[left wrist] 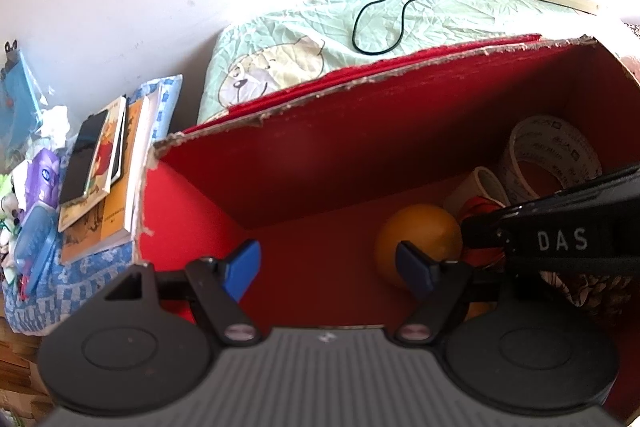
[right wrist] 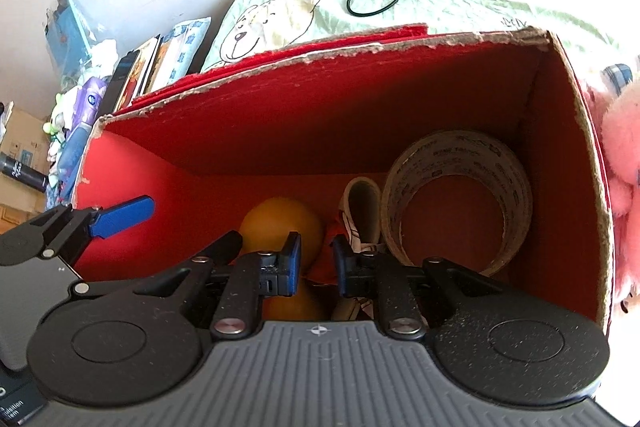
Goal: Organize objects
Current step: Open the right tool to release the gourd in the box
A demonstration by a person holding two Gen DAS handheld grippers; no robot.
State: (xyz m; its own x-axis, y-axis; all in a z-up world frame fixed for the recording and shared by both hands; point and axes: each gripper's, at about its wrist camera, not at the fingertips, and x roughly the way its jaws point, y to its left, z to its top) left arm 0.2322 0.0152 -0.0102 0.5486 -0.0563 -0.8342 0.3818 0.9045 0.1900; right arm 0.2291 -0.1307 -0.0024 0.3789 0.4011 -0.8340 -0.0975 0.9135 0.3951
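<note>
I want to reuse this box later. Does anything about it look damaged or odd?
Yes. The red box's top edge is ragged, with torn cardboard showing pale along the rim, as if flaps were ripped off. Inside, the orange and tape roll look undamaged.

Red box (right wrist: pixel 248 131) left half clear (orange (right wrist: pixel 280 223), tape roll (right wrist: pixel 460 163) crowd right).

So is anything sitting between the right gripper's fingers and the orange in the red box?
Nothing visible does. The right gripper hangs inside the red box, jaws slightly apart, with the orange just ahead on its left side. A red-and-white item and the tape roll lie off to the right.
</note>
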